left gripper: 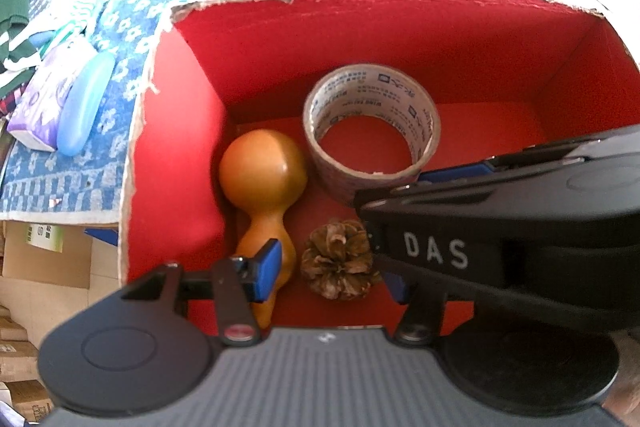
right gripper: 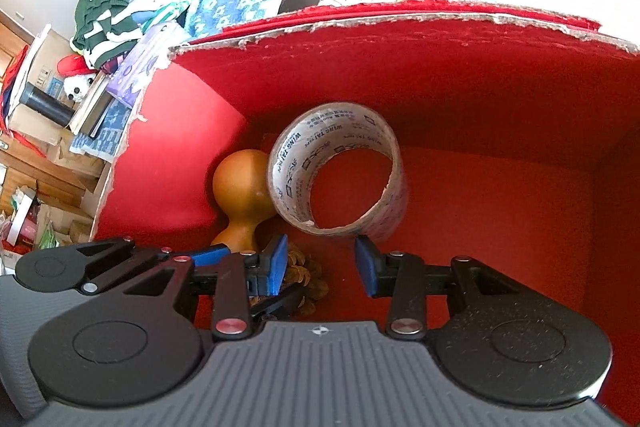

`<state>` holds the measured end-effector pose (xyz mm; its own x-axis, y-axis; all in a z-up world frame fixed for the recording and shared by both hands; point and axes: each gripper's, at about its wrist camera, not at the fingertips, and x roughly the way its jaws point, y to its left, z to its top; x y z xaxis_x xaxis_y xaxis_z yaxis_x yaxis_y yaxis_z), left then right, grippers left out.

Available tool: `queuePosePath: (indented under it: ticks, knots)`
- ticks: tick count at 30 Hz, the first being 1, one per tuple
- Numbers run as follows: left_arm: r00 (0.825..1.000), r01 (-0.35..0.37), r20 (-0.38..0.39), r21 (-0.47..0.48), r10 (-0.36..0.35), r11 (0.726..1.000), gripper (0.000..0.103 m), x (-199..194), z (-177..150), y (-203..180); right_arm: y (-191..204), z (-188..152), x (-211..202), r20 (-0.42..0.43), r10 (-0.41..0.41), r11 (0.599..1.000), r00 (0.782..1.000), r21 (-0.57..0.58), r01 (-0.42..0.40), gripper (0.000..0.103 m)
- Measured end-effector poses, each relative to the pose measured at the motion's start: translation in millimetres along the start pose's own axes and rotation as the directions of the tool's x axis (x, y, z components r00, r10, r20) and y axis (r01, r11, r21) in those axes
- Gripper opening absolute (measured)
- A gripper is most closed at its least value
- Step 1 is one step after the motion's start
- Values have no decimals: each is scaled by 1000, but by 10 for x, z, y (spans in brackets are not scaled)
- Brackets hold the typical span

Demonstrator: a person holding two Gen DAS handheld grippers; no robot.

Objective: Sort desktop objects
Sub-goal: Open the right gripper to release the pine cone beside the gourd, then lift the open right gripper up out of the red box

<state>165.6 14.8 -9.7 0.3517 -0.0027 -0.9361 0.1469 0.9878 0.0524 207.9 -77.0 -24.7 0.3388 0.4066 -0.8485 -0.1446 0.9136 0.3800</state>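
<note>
**Hovering over the red box, both grippers empty**

Looking down into the red cardboard box [left gripper: 400, 23] from both wrist views. Its top edges are torn and ragged, its inner walls and floor red.

Contents, seen from the left wrist:
- Roll of packing tape [left gripper: 370, 131], printed with blue lettering, lying on the box floor around the middle, its open core facing up toward the camera.
- Tan wooden gourd [left gripper: 262, 195], lying to the left of the tape, against the left wall. Bulb end far, narrow end near.
- Pine cone [left gripper: 340, 259], nearer than the tape, just right of the gourd's neck.

Left gripper [left gripper: 332, 277]: jaws spread, blue pads on either side of the pine cone. The left pad sits in front of the gourd's neck; the right pad is mostly hidden behind the other gripper's body. Whether either pad touches the cone cannot be told; nothing reads as pinched.

Right gripper [right gripper: 322, 267]: jaws spread, nothing between the blue pads but red floor. It sits just near of the tape roll [right gripper: 338, 171], apart from it. The gourd [right gripper: 240, 199] shows at the left, and the pine cone [right gripper: 306, 279] is partly hidden behind the left finger.

Outside the box, far left: a blue patterned cloth [left gripper: 120, 67] carrying a light blue oval case [left gripper: 82, 103] and a purple tissue pack [left gripper: 44, 95]. Folded clothes are stacked beyond.
</note>
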Motion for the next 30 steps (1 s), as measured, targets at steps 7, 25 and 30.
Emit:
queuePosePath:
  ticks: [7, 25, 30]
  knots:
    - [1000, -4, 9, 14, 4, 1000, 60, 3, 4, -7, -16, -15, -15, 9, -12, 1000, 1000, 9, 11, 41]
    - [1000, -10, 14, 13, 10, 1000, 62, 67, 32, -44, -44, -34, -42, 37, -19, 1000, 999, 23, 18, 41]
    - [999, -22, 28, 15, 21, 1000, 62, 58, 15, -65, -68, -39, -95, 63, -20, 999, 998, 40, 17, 41]
